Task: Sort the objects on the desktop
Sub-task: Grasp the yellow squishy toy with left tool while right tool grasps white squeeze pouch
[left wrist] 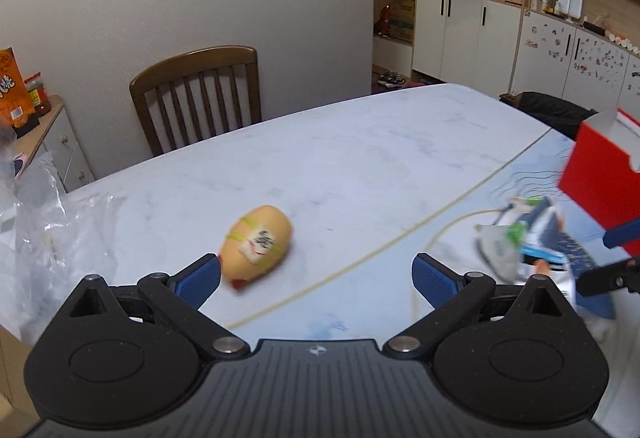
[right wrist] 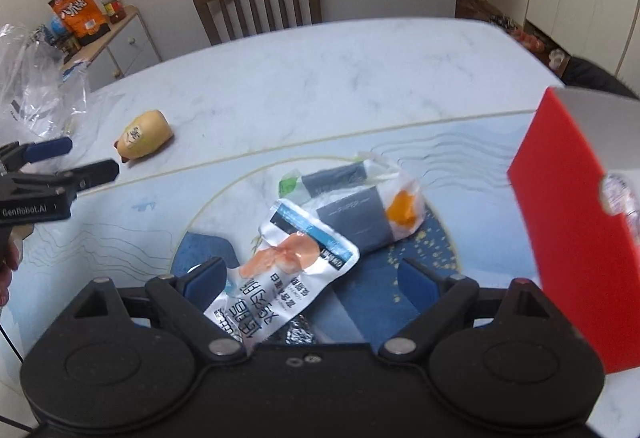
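I am holding my left tool [left wrist: 316, 278] spread wide and empty, with the sausage [left wrist: 258, 247] lying on the desk [left wrist: 360, 142] just ahead toward its left finger, long axis slanting away rightward; my right tool [right wrist: 310, 284], also spread, is hovering over the packets [right wrist: 288, 266].

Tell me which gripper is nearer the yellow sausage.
Left. The left gripper is open just short of the sausage, which lies off its left finger. The right gripper is over the snack packets, well away.
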The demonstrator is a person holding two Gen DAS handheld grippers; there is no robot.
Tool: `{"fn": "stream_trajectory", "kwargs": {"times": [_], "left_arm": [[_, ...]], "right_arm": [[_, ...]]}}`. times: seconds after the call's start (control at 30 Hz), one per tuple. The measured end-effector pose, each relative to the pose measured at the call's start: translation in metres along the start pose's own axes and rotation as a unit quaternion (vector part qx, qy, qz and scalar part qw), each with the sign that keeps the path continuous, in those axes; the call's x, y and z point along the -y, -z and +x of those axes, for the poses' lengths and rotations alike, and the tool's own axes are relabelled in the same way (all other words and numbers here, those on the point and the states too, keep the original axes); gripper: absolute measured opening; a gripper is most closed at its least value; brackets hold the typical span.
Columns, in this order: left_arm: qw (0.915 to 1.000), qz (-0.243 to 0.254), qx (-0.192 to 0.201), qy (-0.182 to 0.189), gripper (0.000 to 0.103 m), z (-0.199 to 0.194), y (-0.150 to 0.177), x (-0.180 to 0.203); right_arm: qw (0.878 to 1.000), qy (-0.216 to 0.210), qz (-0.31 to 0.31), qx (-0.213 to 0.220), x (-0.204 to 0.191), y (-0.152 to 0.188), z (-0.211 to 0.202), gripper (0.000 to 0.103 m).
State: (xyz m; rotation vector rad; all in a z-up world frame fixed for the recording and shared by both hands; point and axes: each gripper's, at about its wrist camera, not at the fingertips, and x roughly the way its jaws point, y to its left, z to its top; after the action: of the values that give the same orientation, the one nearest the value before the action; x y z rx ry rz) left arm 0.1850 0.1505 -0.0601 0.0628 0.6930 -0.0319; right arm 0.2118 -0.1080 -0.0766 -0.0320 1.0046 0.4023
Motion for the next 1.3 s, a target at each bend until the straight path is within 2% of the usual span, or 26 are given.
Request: {"fn": "stream_trajectory", "kwargs": {"times": [0.3, 0.73, 0.97, 1.0, 1.13, 1.2, 1.27, 1.3], "left_arm": [[0.9998, 0.013, -0.010, -0.012, 0.102, 0.033, 0.000, -0.020], [0.9995, 0.005, -0.026, -0.015, 0.102, 0.074, -0.007, -0.041], [0.9991, 0.003, -0.035, -0.024, 0.101, 0.090, -0.003, -0.046], [0.9990, 0.003, -0.036, -0.027, 0.100, 0.092, -0.002, -0.047], [0.9986, -0.008, -0.044, -0.029, 0.080, 0.097, 0.000, -0.051], [0.9986, -0.006, -0.046, -0.027, 0.074, 0.099, 0.000, -0.051], [0.9984, -0.003, -0.049, -0.028, 0.061, 0.101, 0.000, -0.050], [0.9982, -0.002, -0.052, -0.030, 0.058, 0.102, 0.000, -0.049]], "right_arm": [[0.999, 0.023, 0.029, -0.030, -0.003, -0.002, 0.032, 0.092], [0.996, 0.013, 0.069, -0.051, -0.001, -0.006, 0.048, 0.090], [0.995, 0.002, 0.070, -0.064, -0.002, -0.007, 0.052, 0.076], [0.995, 0.001, 0.070, -0.065, -0.002, -0.006, 0.052, 0.074], [0.995, -0.001, 0.074, -0.068, -0.001, -0.007, 0.054, 0.064], [0.995, 0.000, 0.072, -0.066, -0.001, -0.007, 0.054, 0.055], [0.995, -0.001, 0.076, -0.064, 0.000, -0.007, 0.055, 0.050], [0.995, -0.001, 0.077, -0.063, 0.000, -0.007, 0.055, 0.045]]}}
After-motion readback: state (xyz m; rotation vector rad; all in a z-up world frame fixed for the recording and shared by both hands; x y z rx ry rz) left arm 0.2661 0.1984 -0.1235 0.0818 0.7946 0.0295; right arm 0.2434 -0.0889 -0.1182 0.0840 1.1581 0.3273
